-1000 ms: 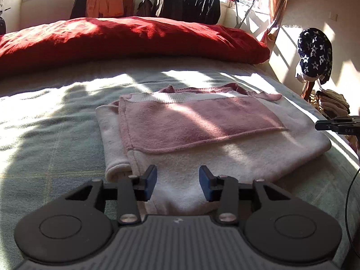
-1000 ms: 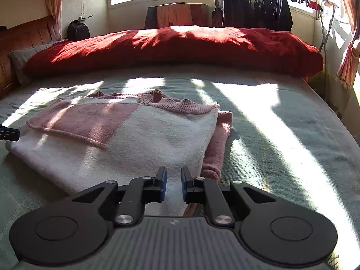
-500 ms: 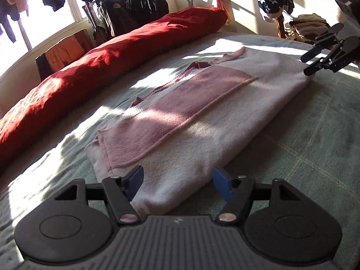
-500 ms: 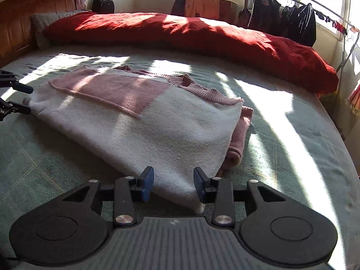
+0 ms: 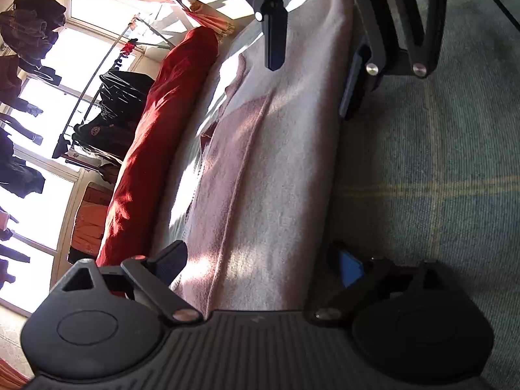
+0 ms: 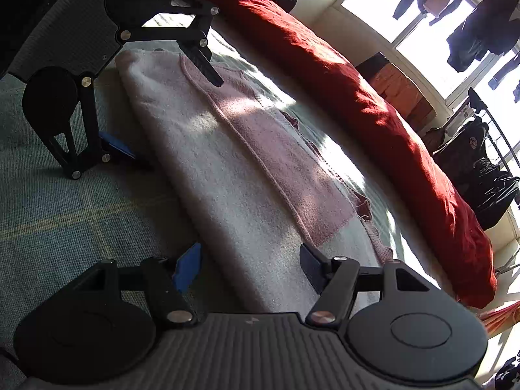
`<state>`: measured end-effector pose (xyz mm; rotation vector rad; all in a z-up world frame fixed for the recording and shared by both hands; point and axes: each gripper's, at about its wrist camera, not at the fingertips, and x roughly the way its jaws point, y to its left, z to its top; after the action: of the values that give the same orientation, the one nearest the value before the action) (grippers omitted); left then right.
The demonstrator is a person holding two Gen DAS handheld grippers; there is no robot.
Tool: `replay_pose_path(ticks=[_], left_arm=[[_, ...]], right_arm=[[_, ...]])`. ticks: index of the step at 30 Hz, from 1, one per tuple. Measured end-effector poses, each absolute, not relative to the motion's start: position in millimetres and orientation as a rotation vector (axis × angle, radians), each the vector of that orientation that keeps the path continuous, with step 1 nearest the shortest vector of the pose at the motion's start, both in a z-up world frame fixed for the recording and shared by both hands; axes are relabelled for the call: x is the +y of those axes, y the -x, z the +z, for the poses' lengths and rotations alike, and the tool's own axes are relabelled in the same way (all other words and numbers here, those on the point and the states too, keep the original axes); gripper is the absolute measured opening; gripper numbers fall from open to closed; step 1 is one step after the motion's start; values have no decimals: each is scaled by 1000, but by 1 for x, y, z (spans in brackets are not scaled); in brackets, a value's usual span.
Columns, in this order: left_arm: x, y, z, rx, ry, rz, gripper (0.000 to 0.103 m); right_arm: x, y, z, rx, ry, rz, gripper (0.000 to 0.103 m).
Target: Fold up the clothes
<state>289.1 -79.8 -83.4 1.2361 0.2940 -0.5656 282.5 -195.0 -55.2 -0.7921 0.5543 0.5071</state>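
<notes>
Here, nearest the left wrist camera, the left gripper has its jaws spread wide across one end of the folded sweater, one finger over the top of the cloth on the side toward the red duvet and the blue-padded one low beside the fold's edge on the green bedspread; the jaws have not closed on anything. The sweater lies flat on the bedspread as a long white-and-pink bundle, the pink panel uppermost. At its far end the right gripper faces back, equally wide, one finger above the cloth and the other down at its edge. From the right wrist camera the same holds: the right gripper straddles its end with nothing pinched, and the left gripper sits opposite. Beyond the sweater lies the duvet, then a rack of dark clothes before the bright window.
</notes>
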Motion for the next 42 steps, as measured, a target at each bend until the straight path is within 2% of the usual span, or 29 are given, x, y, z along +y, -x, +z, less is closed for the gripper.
replay_pose_path(ticks=[7, 13, 20, 28, 34, 36, 39, 40, 41, 42], left_arm=[[-77, -292, -72, 216, -1200, -482, 94], [-72, -291, -66, 242, -1162, -507, 94], [-95, -302, -83, 257, -1168, -547, 94], [-39, -306, -89, 305, -1250, -403, 94], [-43, -310, -90, 298, -1276, -384, 94], [-52, -312, -91, 291, -1304, -397, 89], [-57, -308, -93, 306, -1339, -435, 56], [-57, -305, -96, 322, -1343, -461, 39], [-56, -302, -99, 328, -1351, -475, 28], [-54, -299, -103, 334, -1358, -489, 23]], right_arm=[[-173, -287, -57, 510, 852, 528, 78], [-153, -294, -68, 462, 966, 480, 78], [-142, -301, -78, 416, 1078, 388, 78], [-221, -301, -88, 509, 1125, 247, 79], [-235, -303, -94, 497, 1165, 195, 78], [-223, -307, -96, 461, 1196, 204, 77], [-217, -306, -95, 438, 1203, 229, 63], [-218, -304, -94, 433, 1203, 237, 53], [-218, -302, -94, 429, 1199, 244, 39], [-220, -299, -93, 427, 1185, 250, 32]])
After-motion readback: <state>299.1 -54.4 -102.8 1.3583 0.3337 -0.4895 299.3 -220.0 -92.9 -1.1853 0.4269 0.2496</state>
